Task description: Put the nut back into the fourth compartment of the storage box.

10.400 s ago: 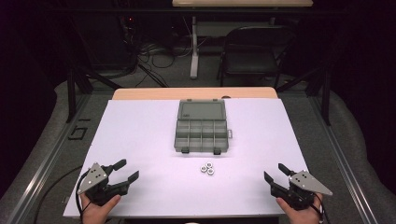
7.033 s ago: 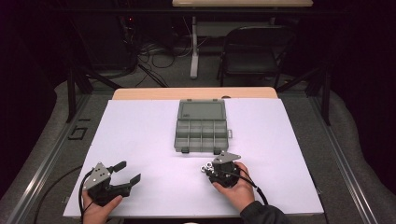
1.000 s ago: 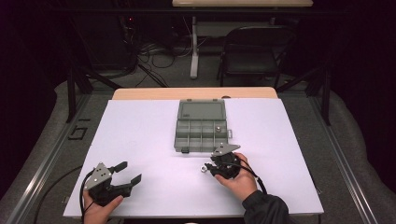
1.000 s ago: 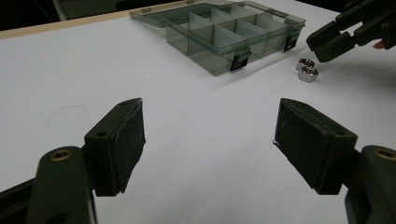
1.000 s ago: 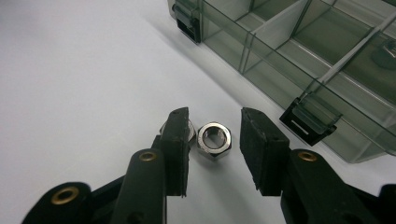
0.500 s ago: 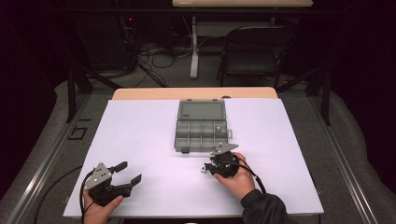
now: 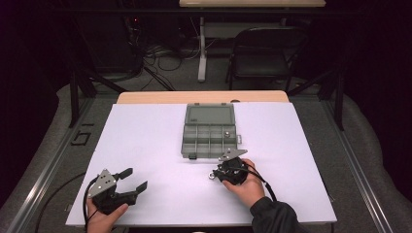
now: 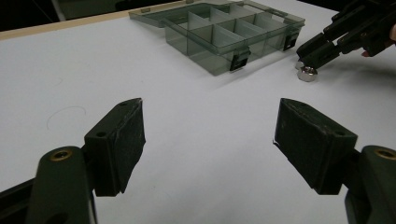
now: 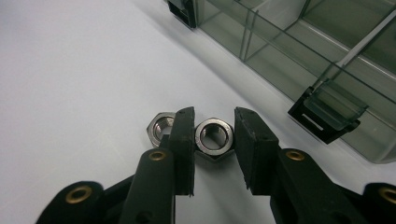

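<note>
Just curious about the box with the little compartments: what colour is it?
The box is see-through smoky grey with black latches, clearest in the left gripper view.

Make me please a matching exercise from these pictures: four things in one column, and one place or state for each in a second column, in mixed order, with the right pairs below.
Things:
1. left gripper
2. right gripper
3. organizer box
4. second nut

Places or states:
A. lies on the table just outside the jaws that hold its twin
B. lid open, one small part in a compartment
C. jaws wide apart, nothing between them
D. jaws closed on a nut

Right pairs: 1-C, 2-D, 3-B, 4-A
</note>
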